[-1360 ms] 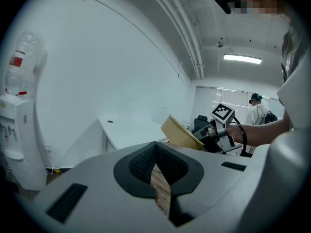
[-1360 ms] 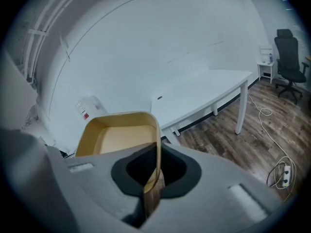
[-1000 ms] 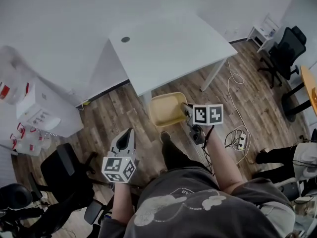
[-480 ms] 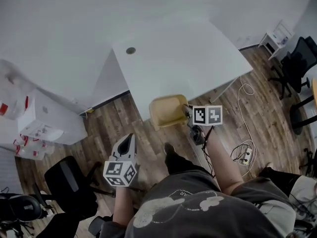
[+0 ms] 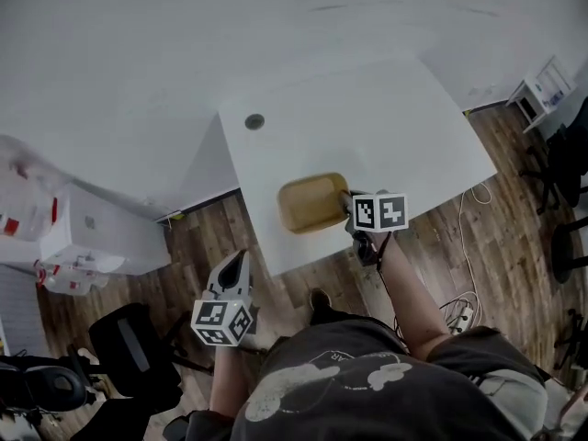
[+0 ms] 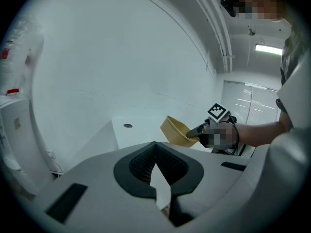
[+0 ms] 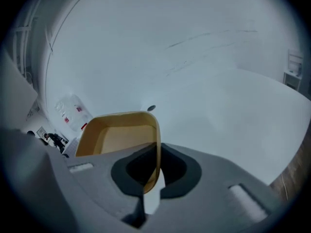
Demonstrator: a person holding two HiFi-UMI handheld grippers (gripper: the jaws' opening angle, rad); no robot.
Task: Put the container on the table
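Observation:
A yellow tub-shaped container (image 5: 310, 202) hangs over the near part of the white table (image 5: 404, 127). My right gripper (image 5: 346, 200) is shut on the container's right rim. In the right gripper view the rim (image 7: 156, 130) runs straight between the jaws of the right gripper (image 7: 156, 154), and the container's inside (image 7: 116, 137) looks empty. My left gripper (image 5: 236, 258) is low on the left, over the wooden floor and short of the table's edge, shut with nothing in it. From the left gripper view (image 6: 155, 147) the container (image 6: 176, 130) shows ahead and to the right.
A round cable hole (image 5: 254, 121) sits in the table near its far left corner. A white cabinet (image 5: 101, 232) stands at the left and a black office chair (image 5: 138, 347) at the lower left. Cables and a power strip (image 5: 462, 315) lie on the floor at the right.
Both grippers have come forward toward the table. The container, earlier over the floor in front of the table's edge, is now above the tabletop. Neither grip has changed.

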